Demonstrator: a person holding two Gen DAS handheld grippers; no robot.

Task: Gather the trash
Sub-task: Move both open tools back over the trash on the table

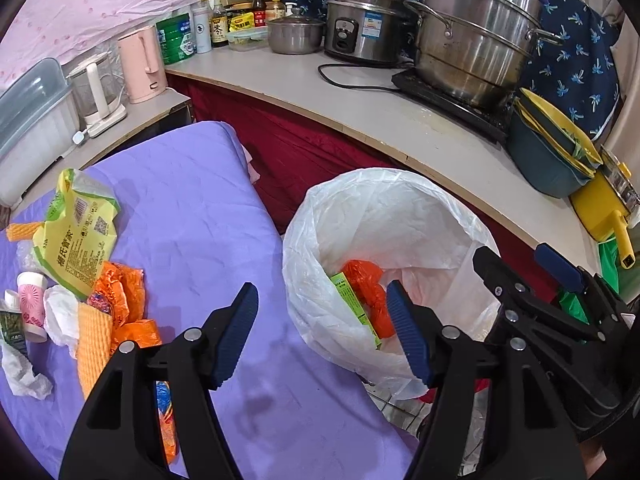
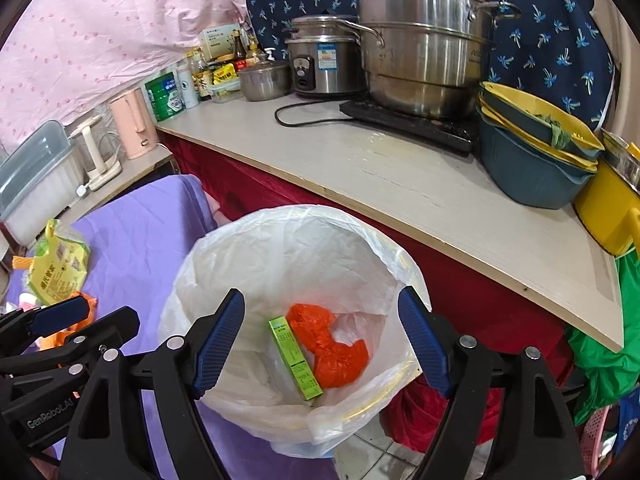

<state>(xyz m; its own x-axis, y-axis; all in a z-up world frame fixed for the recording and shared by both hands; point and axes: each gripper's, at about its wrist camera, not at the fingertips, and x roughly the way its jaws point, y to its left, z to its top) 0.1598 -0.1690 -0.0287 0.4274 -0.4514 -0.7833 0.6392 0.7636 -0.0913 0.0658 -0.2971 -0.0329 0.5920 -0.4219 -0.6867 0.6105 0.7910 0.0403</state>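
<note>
Two items lie in the white-lined bin [image 2: 240, 264]: one green carton [image 2: 295, 358], one orange bag [image 2: 332, 354] (both hand-held grippers, left [image 1: 322, 334] and right [image 2: 322, 344], released, empty; "GenRobot.AI" on one).

Thin, translucent white plastic bin liner [image 2: 280, 240], crinkled and faintly glossy; inside it, a glossy green cardboard box [image 2: 296, 360] and crumpled orange plastic bag [image 2: 332, 352]. Matt, creased purple cloth [image 1: 192, 208]. Brushed steel pots [image 1: 476, 36], dully reflective. Worn, matt pale countertop [image 2: 400, 176]. Gripper pads [image 1: 240, 332]: ribbed blue rubber on matt black plastic.
</note>
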